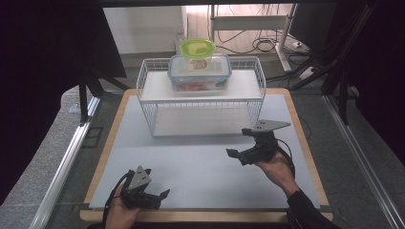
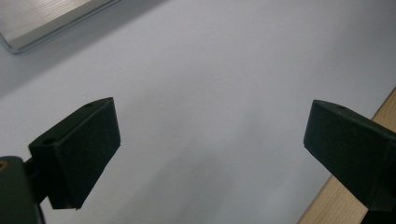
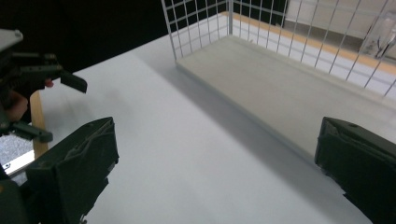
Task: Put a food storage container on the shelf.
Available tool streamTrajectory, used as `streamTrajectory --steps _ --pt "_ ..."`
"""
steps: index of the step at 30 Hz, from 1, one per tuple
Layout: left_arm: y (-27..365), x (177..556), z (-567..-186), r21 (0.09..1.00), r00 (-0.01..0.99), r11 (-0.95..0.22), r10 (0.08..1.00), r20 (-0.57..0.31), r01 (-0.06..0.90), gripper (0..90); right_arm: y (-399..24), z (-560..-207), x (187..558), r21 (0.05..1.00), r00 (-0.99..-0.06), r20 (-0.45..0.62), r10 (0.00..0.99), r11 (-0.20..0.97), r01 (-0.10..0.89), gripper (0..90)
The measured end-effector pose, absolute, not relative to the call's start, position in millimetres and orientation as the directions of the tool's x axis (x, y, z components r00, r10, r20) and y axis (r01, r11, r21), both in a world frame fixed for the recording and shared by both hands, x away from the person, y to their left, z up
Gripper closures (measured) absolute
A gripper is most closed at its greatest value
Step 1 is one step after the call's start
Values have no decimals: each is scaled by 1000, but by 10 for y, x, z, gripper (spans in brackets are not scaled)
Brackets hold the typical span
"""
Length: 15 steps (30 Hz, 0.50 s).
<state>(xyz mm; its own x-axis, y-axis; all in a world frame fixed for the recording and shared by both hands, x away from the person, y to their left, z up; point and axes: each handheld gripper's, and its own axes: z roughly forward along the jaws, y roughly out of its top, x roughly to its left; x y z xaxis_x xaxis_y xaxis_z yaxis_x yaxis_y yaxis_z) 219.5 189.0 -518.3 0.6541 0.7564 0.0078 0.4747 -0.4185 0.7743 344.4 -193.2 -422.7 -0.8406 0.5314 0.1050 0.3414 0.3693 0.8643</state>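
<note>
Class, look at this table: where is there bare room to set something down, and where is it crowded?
Free: the mat between the wire rack and the near table edge, flanked by the open left gripper and open right gripper; also the rack's lower shelf. Crowded: the top shelf's middle, under the clear container and green-lidded tub.

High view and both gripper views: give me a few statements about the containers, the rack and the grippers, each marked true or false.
1. The clear container sits on the wire rack's top shelf. True.
2. The green-lidded tub lies on the table. False: it rests on the clear container.
3. The right gripper holds a container. False: its jaws are open and empty.
4. The left gripper is open over the table. True.
</note>
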Motion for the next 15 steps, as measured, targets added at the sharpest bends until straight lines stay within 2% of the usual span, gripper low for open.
streamTrajectory --steps 15 --pt "1881 2206 -5205 767 652 -425 758 13 480 15 -2136 -4619 3182 830 -827 60 560 432 353 0"
